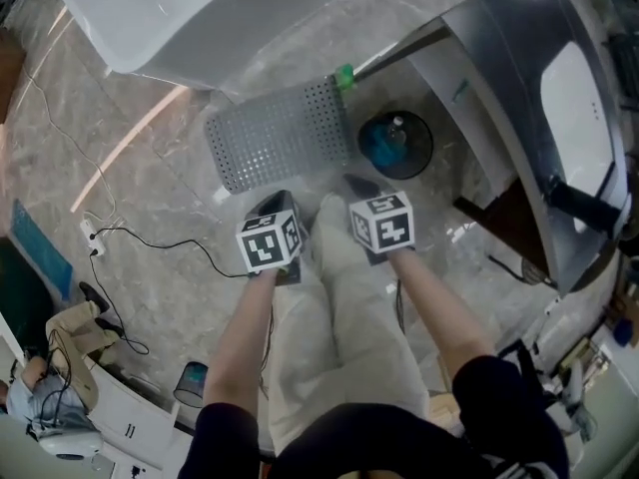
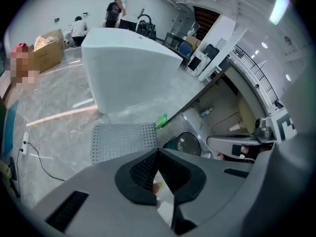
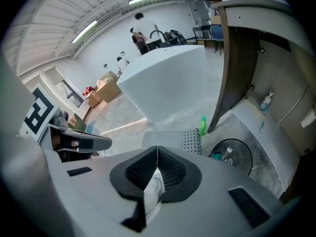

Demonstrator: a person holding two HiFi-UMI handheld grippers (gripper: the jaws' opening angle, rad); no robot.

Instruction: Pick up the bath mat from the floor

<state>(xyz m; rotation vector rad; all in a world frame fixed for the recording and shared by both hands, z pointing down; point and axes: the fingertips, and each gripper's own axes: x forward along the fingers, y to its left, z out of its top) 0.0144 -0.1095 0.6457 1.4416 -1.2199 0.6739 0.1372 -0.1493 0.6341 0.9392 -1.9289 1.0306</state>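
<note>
Left gripper: my left gripper (image 2: 158, 153) was pressed together, nothing between its tips.
Bath mat: the bath mat (image 1: 280, 136) lay flat on the floor (image 1: 170, 218) ahead of me, beside the tub (image 1: 190, 13). My own jaws hid its near edge in both gripper views.
Right gripper: my right gripper (image 3: 157, 150) was likewise closed and empty.
Bin: the bin (image 1: 396, 144) stood just right of the mat.

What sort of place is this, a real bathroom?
Probably a mock bathroom set up inside a large workshop hall. A white bathtub and a grey perforated bath mat suggest a bathroom, yet cardboard boxes and people at work stand in open space just beyond.
</note>
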